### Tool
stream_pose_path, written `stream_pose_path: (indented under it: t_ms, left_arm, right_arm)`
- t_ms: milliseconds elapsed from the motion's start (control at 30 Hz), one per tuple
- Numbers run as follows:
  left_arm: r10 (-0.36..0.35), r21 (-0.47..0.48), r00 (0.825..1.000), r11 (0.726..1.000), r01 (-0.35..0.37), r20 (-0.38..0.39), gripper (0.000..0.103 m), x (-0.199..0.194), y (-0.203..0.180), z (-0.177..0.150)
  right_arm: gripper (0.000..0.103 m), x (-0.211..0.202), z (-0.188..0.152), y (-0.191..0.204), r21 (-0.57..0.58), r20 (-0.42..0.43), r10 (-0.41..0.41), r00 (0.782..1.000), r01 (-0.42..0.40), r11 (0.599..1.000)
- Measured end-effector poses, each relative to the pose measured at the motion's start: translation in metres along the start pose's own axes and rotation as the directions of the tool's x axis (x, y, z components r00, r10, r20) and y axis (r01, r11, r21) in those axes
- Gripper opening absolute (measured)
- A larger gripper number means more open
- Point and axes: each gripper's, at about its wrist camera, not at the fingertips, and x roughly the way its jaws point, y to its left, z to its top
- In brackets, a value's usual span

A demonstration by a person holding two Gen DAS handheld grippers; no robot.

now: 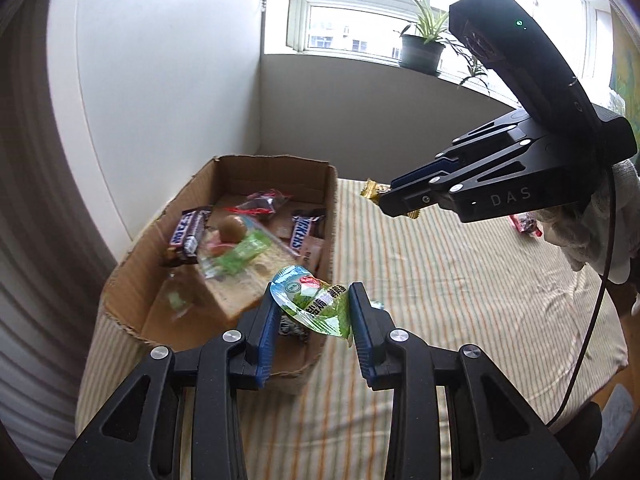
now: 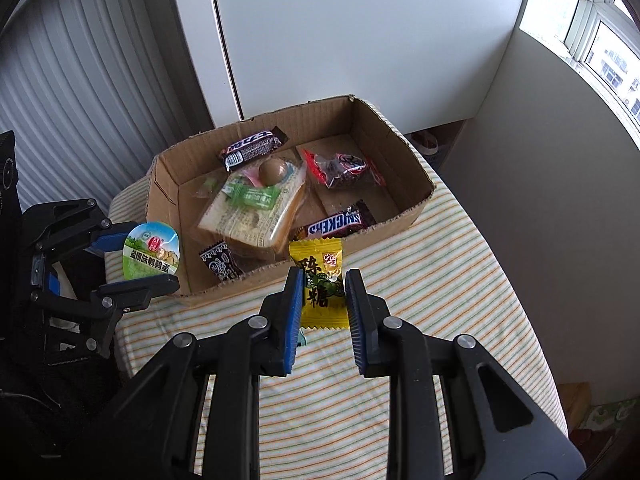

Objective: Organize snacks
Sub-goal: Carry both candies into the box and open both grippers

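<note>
My left gripper (image 1: 314, 308) is shut on a green and blue quail-egg pack (image 1: 310, 304), held above the near corner of the cardboard box (image 1: 132, 268). The right wrist view shows the same pack (image 2: 151, 251) between the left gripper's (image 2: 138, 258) pads, left of the box (image 2: 404, 216). My right gripper (image 2: 322, 296) is shut on a yellow candy (image 2: 318, 280), held just in front of the box's near wall. In the left wrist view the right gripper (image 1: 394, 202) hangs over the striped cloth with the candy (image 1: 374, 192) poking out.
Inside the box lie Snickers bars (image 2: 340, 226), a wrapped sandwich (image 2: 256, 212), a red date packet (image 2: 344, 170) and a brown egg (image 2: 272, 172). A striped cloth (image 2: 440, 300) covers the table. Another red packet (image 1: 526, 226) lies beyond the right gripper. White cabinet (image 2: 340, 40) stands behind; a potted plant (image 1: 422, 50) sits on the windowsill.
</note>
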Motion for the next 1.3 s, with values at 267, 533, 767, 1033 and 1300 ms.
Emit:
stream_pose_path:
  t_ms: [267,533,767,1033,1300]
  left_arm:
    - [0.064,-0.058,0.998,0.996,-0.064,-0.010,0.032,-0.001,0.057,0.001]
    - [0.078,-0.070,0.997,0.994,-0.079,-0.022,0.032,0.009,0.077,0.004]
    - [0.076,-0.063,0.997,0.995,-0.078,-0.027,0.032,0.014,0.080,0.007]
    - [0.088,-0.058,0.996,0.994,-0.090,-0.029,0.037,0.017,0.075,0.011]
    - [0.101,-0.065,0.995,0.993,-0.103,-0.023,0.038,0.015,0.076,0.013]
  right_arm:
    - [0.022,0.028,0.036,0.015,-0.007,-0.011,0.012,1.000,-0.012,1.000]
    - [0.022,0.045,0.050,0.021,0.001,-0.029,0.026,0.999,-0.026,1.000]
    - [0.022,0.052,0.053,0.021,0.001,-0.042,0.020,0.999,-0.020,1.000]
    - [0.029,0.053,0.053,0.020,0.000,-0.040,0.011,0.999,-0.011,1.000]
    - [0.056,0.046,0.053,0.021,-0.001,-0.018,-0.007,1.000,0.007,1.000]
